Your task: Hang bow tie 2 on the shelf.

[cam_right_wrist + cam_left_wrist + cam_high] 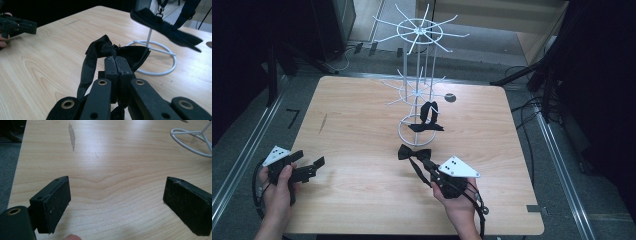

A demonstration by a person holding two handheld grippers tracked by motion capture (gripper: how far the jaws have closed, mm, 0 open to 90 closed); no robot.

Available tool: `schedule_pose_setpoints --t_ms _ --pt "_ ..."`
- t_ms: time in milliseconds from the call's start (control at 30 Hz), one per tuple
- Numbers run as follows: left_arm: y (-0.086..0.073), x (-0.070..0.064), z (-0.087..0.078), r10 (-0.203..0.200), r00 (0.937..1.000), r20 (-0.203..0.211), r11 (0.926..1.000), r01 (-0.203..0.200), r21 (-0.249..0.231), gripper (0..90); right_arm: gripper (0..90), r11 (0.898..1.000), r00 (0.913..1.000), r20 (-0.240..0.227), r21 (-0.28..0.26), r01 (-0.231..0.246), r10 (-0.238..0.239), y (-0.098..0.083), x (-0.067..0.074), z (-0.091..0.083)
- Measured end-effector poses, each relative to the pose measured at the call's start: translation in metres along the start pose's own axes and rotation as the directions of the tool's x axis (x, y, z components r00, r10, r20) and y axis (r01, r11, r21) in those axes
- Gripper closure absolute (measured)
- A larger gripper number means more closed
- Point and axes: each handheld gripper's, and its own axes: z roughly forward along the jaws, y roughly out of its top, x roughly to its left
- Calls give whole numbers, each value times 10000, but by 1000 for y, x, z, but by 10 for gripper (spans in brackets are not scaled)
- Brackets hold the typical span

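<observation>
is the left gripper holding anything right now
No, in the left gripper view the left gripper has its jaws wide apart with only bare table between them.

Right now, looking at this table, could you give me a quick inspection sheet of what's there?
Surface: wooden table, with a dark streak near its left side.
Job's things: black bow tie pinched in the right claw, strap trailing down; a second bow tie hangs on the white wire rack, which stands on the table.
Clutter: small dark round mark beside the rack.
Grippers: right claw shut on the bow tie; left claw open with bare table between its jaws, held at the table's left edge.
Cables: one trails from each claw; more lie on the floor to the right.
Surroundings: grey floor, dark equipment around.
</observation>
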Motion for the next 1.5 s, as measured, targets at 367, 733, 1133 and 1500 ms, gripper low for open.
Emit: schedule_pose_setpoints --t_ms 367,733,1133,1500 --pt "0 0 0 -10 10000 3 10000 10 -5 83 900 9986 9997 58 -478 218 -216 18 3 -3" --pt "0 0 0 -32 10000 19 10000 32 -16 83 900 9949 9988 40 -873 497 -495 38 7 -5" --pt "0 0 0 -28 10000 25 10000 28 -3 83 900 9898 9972 -22 -1213 743 -751 56 11 -4" --pt "0 1 0 -21 10000 29 10000 21 10 83 900 9861 9963 -15 -1424 851 -862 70 13 -2"
